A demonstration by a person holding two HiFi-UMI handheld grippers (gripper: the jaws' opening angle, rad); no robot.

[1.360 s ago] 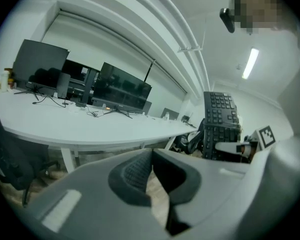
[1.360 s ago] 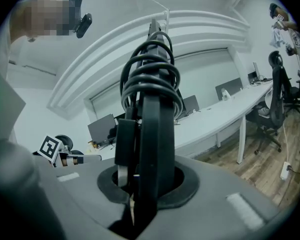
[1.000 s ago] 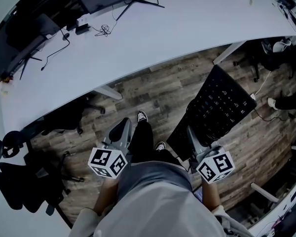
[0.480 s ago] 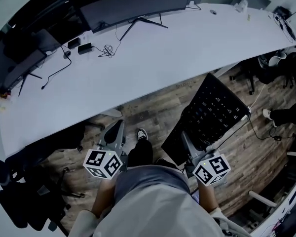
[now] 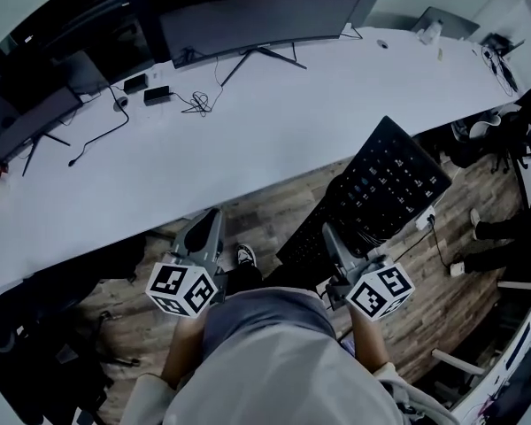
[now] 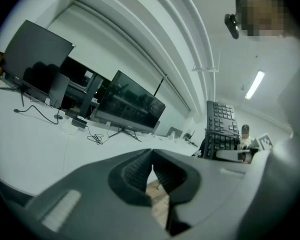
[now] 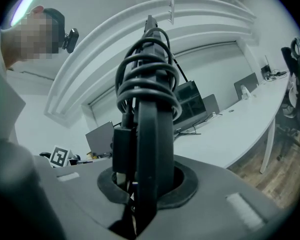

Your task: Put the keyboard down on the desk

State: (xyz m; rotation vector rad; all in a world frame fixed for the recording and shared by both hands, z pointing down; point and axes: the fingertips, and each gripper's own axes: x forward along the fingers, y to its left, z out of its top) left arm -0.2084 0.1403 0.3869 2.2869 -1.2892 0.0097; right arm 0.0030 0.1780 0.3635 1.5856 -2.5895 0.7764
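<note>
One keyboard clamped in right gripper.

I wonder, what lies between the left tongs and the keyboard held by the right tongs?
In the head view, only wooden floor lies between the left tongs and the keyboard; the person's shoe stands close by.

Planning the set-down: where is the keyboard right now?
Head view, right of centre: the keyboard is clamped in the right gripper, tilted over the wood floor, its far corner at the white desk's near edge.
</note>
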